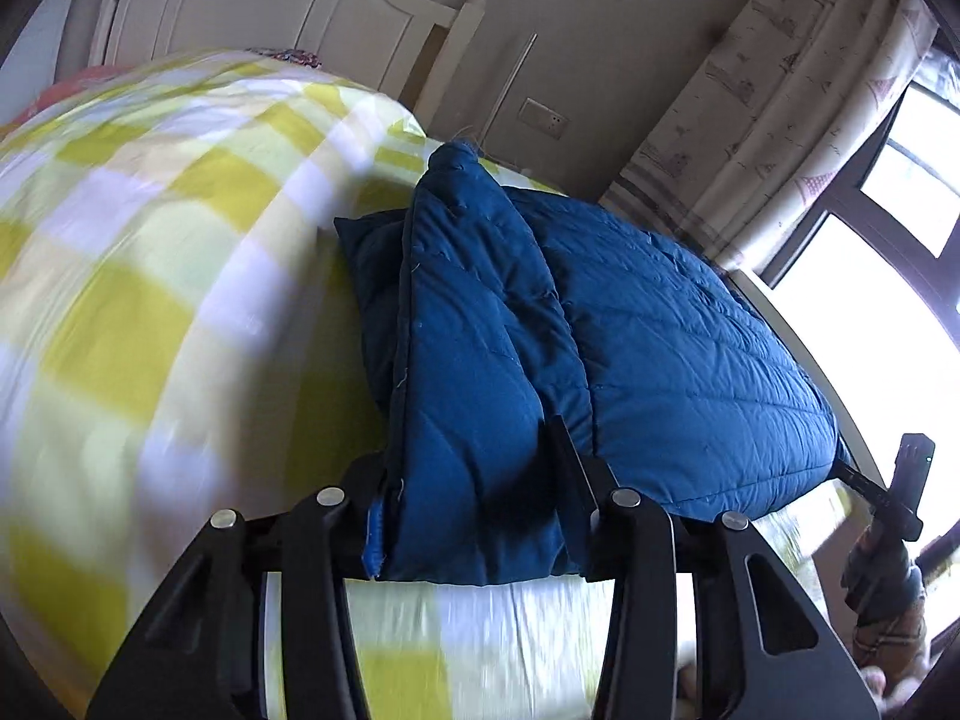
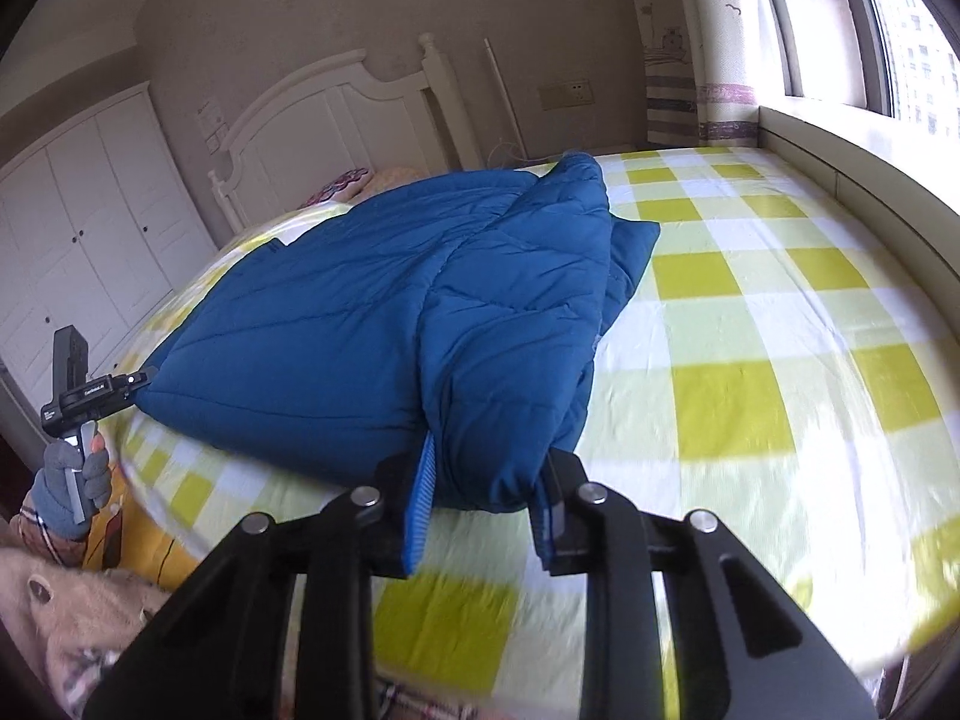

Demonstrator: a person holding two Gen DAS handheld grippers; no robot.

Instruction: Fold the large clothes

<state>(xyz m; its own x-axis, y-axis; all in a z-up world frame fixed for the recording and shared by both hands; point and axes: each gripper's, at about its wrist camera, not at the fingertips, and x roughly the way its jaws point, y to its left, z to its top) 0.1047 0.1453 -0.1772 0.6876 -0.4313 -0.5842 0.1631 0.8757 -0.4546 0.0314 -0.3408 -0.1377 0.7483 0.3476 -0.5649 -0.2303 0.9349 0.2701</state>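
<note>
A blue quilted jacket (image 1: 660, 330) lies folded on a bed with a yellow and white checked sheet (image 1: 150, 300). In the left wrist view my left gripper (image 1: 468, 480) is shut on the jacket's thick near left corner, and padding fills the gap between the fingers. In the right wrist view my right gripper (image 2: 480, 492) is shut on the bunched near right corner of the jacket (image 2: 360, 324), with a lighter blue ribbed edge (image 2: 420, 498) hanging by one finger. Each view also shows the other gripper at the jacket's far hem corner: right gripper (image 1: 846, 473), left gripper (image 2: 141, 379) in a gloved hand (image 2: 72, 474).
A white headboard (image 2: 336, 114) and a pink pillow (image 2: 348, 186) mark the bed's far end. White wardrobe doors (image 2: 90, 228) stand at the left. A window ledge (image 2: 840, 144) and a patterned curtain (image 1: 750, 120) run along the right side. Bare checked sheet (image 2: 750, 300) spreads right of the jacket.
</note>
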